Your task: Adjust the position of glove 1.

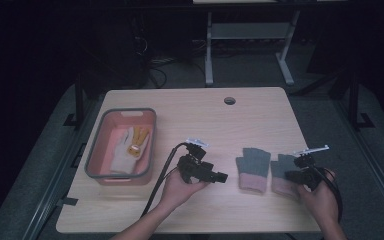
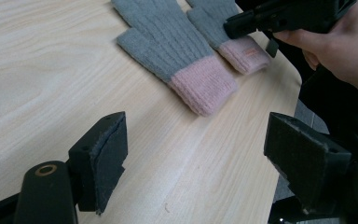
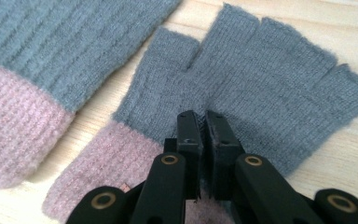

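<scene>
Two grey knitted gloves with pink cuffs lie flat side by side on the wooden table, the left glove (image 1: 253, 167) (image 2: 168, 42) (image 3: 51, 42) and the right glove (image 1: 281, 167) (image 2: 219, 28) (image 3: 270, 74). My right gripper (image 1: 289, 176) (image 3: 204, 121) is shut on the right glove, pinching a small fold of grey knit just above its pink cuff. My left gripper (image 1: 224, 177) (image 2: 196, 154) hovers low over bare wood to the left of the gloves, open, with nothing between its pads. It points toward the gloves.
A pink bin with a grey rim (image 1: 96, 150) stands at the table's left and holds a white glove (image 1: 122, 152) and a yellow one (image 1: 139, 137). A cable hole (image 1: 229, 100) sits near the far edge. The table's right edge runs close to the right glove.
</scene>
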